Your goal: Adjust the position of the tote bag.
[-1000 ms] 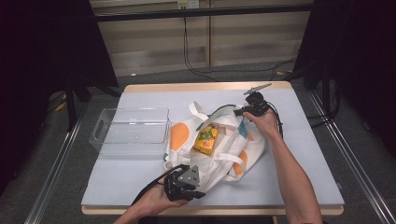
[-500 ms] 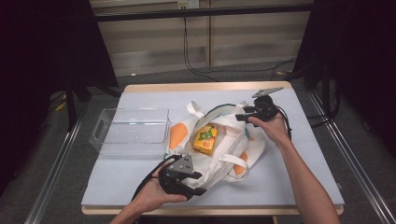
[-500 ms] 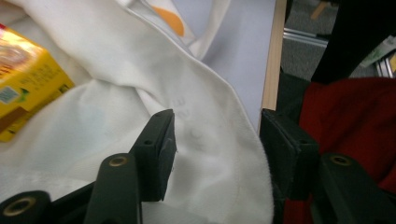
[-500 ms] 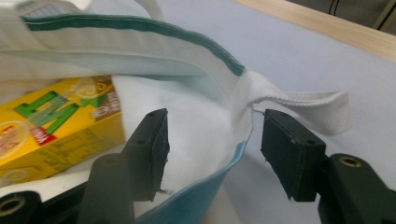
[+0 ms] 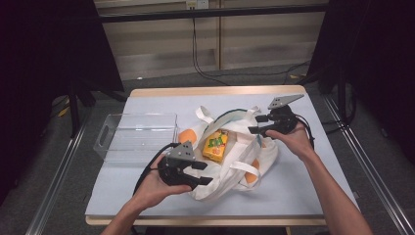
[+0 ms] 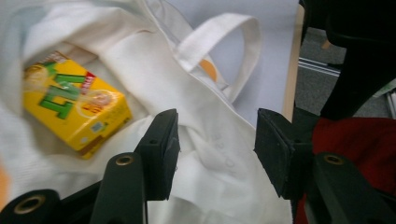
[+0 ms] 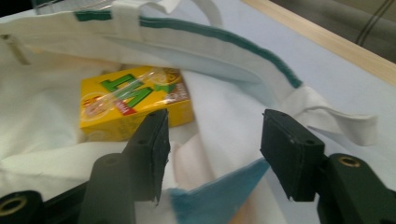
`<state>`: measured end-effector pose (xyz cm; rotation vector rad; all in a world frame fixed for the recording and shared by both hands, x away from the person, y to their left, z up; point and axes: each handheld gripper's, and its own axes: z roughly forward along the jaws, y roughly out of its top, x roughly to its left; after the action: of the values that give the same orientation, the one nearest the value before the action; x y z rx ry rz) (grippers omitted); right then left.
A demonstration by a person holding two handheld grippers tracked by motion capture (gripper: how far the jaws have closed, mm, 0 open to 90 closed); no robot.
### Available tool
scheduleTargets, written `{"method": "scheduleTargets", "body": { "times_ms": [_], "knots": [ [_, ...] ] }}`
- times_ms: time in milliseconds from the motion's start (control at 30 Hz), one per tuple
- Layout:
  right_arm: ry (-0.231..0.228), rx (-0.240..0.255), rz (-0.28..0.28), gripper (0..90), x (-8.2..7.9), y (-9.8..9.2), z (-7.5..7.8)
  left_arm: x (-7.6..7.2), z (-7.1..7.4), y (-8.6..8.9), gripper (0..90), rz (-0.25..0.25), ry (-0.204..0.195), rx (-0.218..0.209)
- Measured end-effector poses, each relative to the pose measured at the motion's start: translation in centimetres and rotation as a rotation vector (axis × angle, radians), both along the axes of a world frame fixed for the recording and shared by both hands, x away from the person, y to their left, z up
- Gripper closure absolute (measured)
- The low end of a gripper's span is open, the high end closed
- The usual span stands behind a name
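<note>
A white tote bag (image 5: 230, 172) with orange prints lies open in the middle of the table, and a yellow juice carton (image 5: 215, 145) lies inside it. My left gripper (image 5: 201, 173) hovers at the bag's near left edge. Its jaws stand apart and have just been closing a little, with nothing pressed between them. In the left gripper view the left gripper (image 6: 217, 140) looks over the bag's cloth (image 6: 205, 93) toward the carton (image 6: 74, 105). My right gripper (image 5: 254, 124) is open at the bag's far right rim and has also just narrowed slightly. In the right gripper view the right gripper (image 7: 212, 140) looks at the carton (image 7: 130, 100).
A clear plastic bin (image 5: 137, 134) stands on the left of the table (image 5: 313, 181), just beyond the bag. The bag's handles (image 5: 244, 166) lie loose over its sides. Floor and dark stands surround the table.
Both grippers went from shut at the bag's edges to open and lifted off the cloth. The left drew toward the left and the right toward the right. The carton stayed in the bag.
</note>
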<state>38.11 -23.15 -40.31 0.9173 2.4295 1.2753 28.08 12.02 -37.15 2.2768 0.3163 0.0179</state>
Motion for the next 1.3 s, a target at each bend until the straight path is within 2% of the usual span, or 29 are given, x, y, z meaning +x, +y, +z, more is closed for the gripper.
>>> {"method": "scheduleTargets", "body": {
  "times_ms": [133,167,200,267,333,433,500,567,633,667,733,833,867,900,967,1133,1200,1233,1267,1300],
  "knots": [
    [0.008,-0.013,0.009,43.9,-0.9,0.1,-0.1,1.3,0.7,0.6,50.6,0.037,-0.013,-0.017],
    [0.004,-0.013,0.010,44.1,-1.0,0.0,-0.2,1.7,0.9,0.8,50.3,0.057,-0.021,-0.005],
    [0.003,-0.015,0.012,43.9,-1.2,0.0,-0.2,2.1,1.0,0.9,49.6,0.073,-0.023,-0.017],
    [-0.008,-0.024,-0.016,42.8,-1.5,-0.2,-0.3,3.1,1.2,1.2,48.7,0.096,-0.022,-0.012],
    [0.000,-0.024,-0.043,39.4,-1.6,-0.4,-0.5,4.0,1.2,1.2,46.0,0.138,-0.025,-0.001],
    [0.013,-0.029,-0.063,34.3,-1.6,-0.4,-0.6,5.4,1.1,1.0,44.6,0.161,-0.023,0.026],
    [-0.001,-0.029,-0.068,34.3,-1.7,-0.2,-0.4,6.1,1.0,0.7,43.5,0.165,-0.016,0.030],
    [-0.010,-0.019,-0.030,38.4,-2.0,0.1,0.0,6.9,1.0,0.5,42.5,0.181,-0.012,0.040],
    [-0.016,-0.018,0.040,40.6,-2.3,0.5,0.4,7.6,0.9,0.3,42.2,0.192,0.000,0.059],
    [-0.008,-0.023,0.081,41.8,-2.5,0.7,0.5,7.9,0.8,0.1,42.3,0.206,-0.004,0.075],
    [0.004,-0.046,0.164,41.7,-2.6,1.2,0.7,8.6,0.8,-0.2,42.7,0.195,-0.010,0.127],
    [0.034,-0.076,0.264,41.5,-2.6,2.2,0.6,9.5,0.5,-0.8,46.1,0.209,0.016,0.137],
    [0.042,-0.087,0.279,41.5,-2.5,2.5,0.6,9.8,0.4,-1.0,48.4,0.221,0.020,0.146],
    [0.055,-0.095,0.300,41.5,-2.4,2.6,0.4,10.1,0.3,-1.2,48.8,0.213,0.026,0.157],
    [0.070,-0.112,0.323,38.8,-2.1,2.9,0.1,10.7,0.1,-1.5,48.8,0.224,0.039,0.167],
    [0.109,-0.158,0.353,40.3,-2.1,3.3,-0.8,11.9,-1.1,-2.0,48.9,0.252,0.054,0.205],
    [0.116,-0.190,0.364,43.2,-2.2,3.3,-1.3,12.1,-1.5,-2.1,59.1,0.260,0.035,0.253],
    [0.114,-0.205,0.364,45.4,-2.3,3.3,-1.5,12.3,-1.7,-2.2,64.1,0.269,0.043,0.256],
    [0.122,-0.211,0.368,48.9,-2.4,3.2,-1.7,12.5,-1.9,-2.2,69.2,0.256,0.033,0.275],
    [0.123,-0.219,0.367,52.8,-2.5,3.2,-1.9,12.4,-2.1,-2.2,75.9,0.278,0.033,0.285]
  ]
}}
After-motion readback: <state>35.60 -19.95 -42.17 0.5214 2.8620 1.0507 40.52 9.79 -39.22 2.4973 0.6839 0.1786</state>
